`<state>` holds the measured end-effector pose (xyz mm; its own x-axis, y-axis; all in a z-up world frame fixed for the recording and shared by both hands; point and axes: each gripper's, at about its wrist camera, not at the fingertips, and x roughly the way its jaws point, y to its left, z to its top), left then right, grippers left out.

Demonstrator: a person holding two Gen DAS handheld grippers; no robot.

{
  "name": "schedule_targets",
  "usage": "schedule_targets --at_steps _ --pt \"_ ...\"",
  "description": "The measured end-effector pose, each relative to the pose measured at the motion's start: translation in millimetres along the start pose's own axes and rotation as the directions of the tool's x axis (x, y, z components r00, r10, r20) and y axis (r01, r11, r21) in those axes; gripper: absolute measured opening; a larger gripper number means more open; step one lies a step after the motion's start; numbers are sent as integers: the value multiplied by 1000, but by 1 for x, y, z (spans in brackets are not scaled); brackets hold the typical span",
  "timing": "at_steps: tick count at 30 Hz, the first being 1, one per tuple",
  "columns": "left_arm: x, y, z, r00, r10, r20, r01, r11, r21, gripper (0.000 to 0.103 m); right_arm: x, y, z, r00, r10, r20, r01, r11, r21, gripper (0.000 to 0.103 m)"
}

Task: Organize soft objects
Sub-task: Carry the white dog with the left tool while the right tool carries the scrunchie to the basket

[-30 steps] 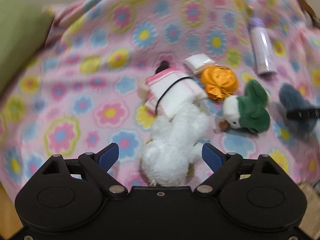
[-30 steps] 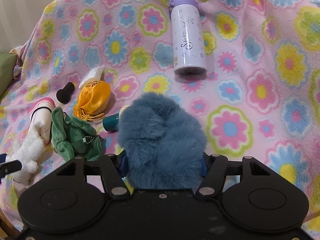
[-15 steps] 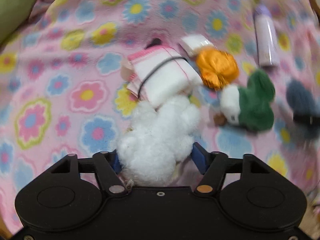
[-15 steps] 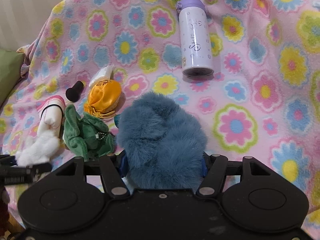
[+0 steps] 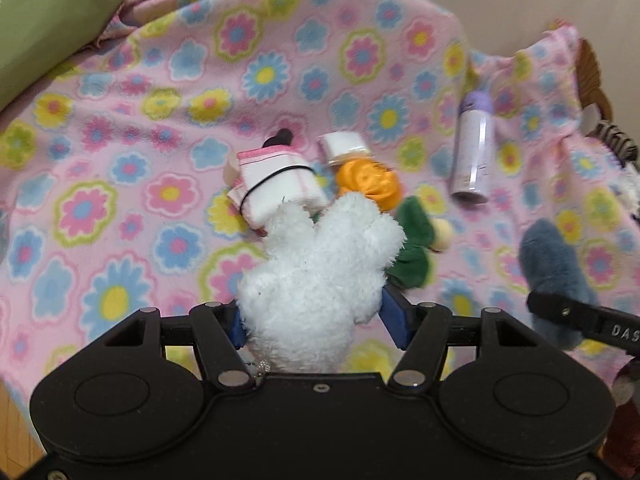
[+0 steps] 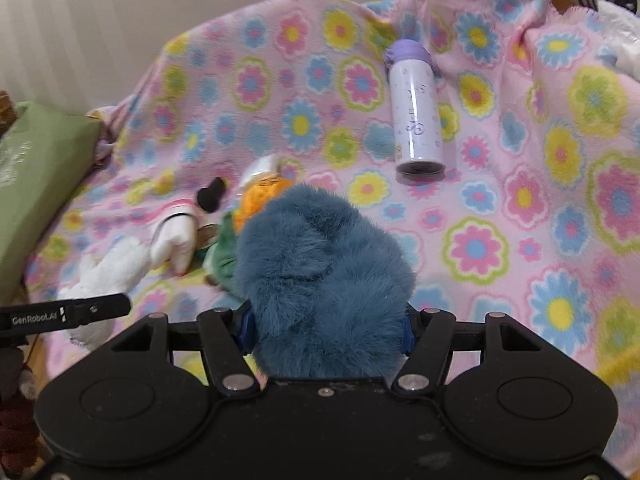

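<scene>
Pink fleece printed with big flowers covers everything you are working on: the blanket (image 5: 168, 92) drapes over a soft, uneven surface and rises at the far side against a pale wall. A green cushion (image 5: 44, 20) sits at the far left edge, and a wicker basket (image 5: 592, 76) with a striped thing in it peeks over the far right corner; that basket looks like a likely home for the soft toys, though nothing confirms it.

Your right gripper (image 6: 326, 330) has its jaws pinching the blue furry toy (image 6: 320, 268) at its near end, so the bulk of the fur stands forward and hides the blanket just ahead. Your left gripper (image 5: 314, 322) has its jaws pinching the white plush toy (image 5: 320, 280) low on its body, limbs pointing away from you; both toys appear lifted clear of the fleece.

Left lying in the middle are the pink-and-white rolled cloth (image 5: 276, 190) bound by a black band, the green plush (image 5: 412, 248) just right of it, the orange pouch (image 5: 368, 178) touching both, a small white packet (image 5: 344, 144) and a small black piece (image 5: 280, 136) beyond. A lilac bottle (image 6: 416, 116) lies on its side further right, well apart. It is hard, so it probably stays out of the sorting, and it lies toward the basket.
</scene>
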<state>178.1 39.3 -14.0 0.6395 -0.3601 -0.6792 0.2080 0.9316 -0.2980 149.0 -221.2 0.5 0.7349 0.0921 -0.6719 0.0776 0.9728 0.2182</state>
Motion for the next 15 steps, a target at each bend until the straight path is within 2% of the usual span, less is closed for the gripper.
schedule_targets --at_steps 5,15 --pt "-31 -19 -20 999 12 45 -13 1000 12 60 -40 8 -18 999 31 19 -30 999 -30 62" --pt "-69 -38 -73 998 13 58 -14 1000 13 60 -100 25 -71 997 75 13 -73 993 -96 63"
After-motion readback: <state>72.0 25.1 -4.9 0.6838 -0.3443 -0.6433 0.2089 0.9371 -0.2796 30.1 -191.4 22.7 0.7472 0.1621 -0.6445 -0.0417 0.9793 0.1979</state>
